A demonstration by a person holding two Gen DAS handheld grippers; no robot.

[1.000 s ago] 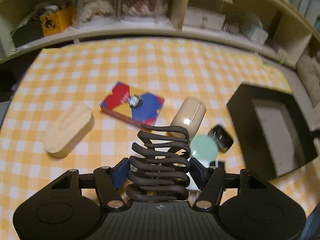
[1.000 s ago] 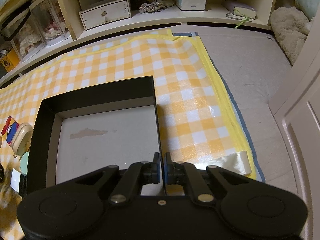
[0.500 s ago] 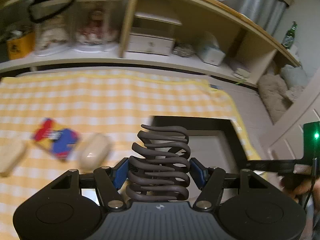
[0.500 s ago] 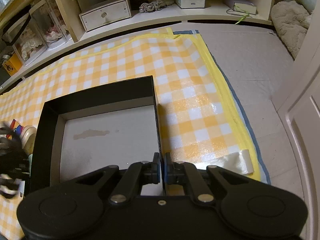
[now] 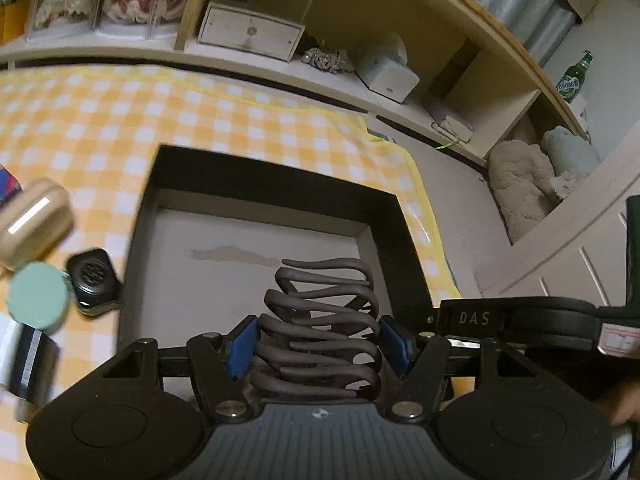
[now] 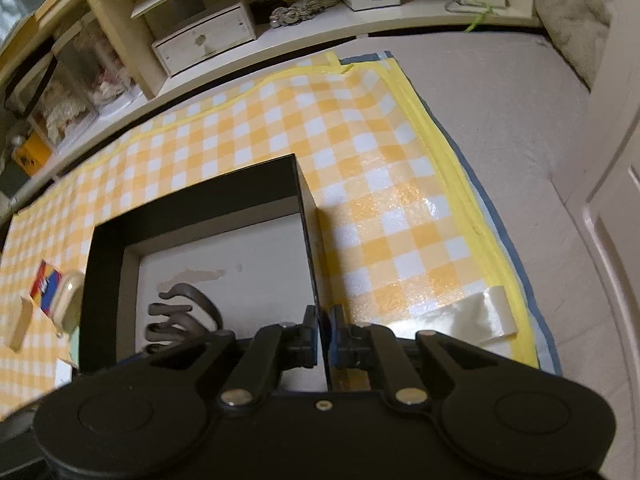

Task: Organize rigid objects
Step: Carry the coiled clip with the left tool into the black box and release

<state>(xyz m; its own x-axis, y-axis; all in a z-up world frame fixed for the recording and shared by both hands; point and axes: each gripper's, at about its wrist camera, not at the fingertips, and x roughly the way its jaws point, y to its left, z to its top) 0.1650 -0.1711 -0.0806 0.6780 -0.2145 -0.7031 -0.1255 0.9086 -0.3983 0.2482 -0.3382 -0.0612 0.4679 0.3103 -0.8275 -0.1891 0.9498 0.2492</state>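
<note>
Dark wire rack [image 5: 320, 332] clamped between left jaws.

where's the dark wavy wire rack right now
The dark wavy wire rack is clamped in the left tool, over the open black box; the right wrist view shows it in the box's near-left part.

A: left gripper [image 5: 318, 346] swung off the clutter, now over the black box [image 5: 224, 168] with the coiled rack [image 5: 320, 320] clamped in its jaws.
B: clutter?
A: slid to 9 o'clock: beige case [image 5: 34, 220], green lid [image 5: 38, 298].
B: right view?
A: rack [image 6: 180, 316] now showing at 8 o'clock, inside the box [image 6: 200, 184].
</note>
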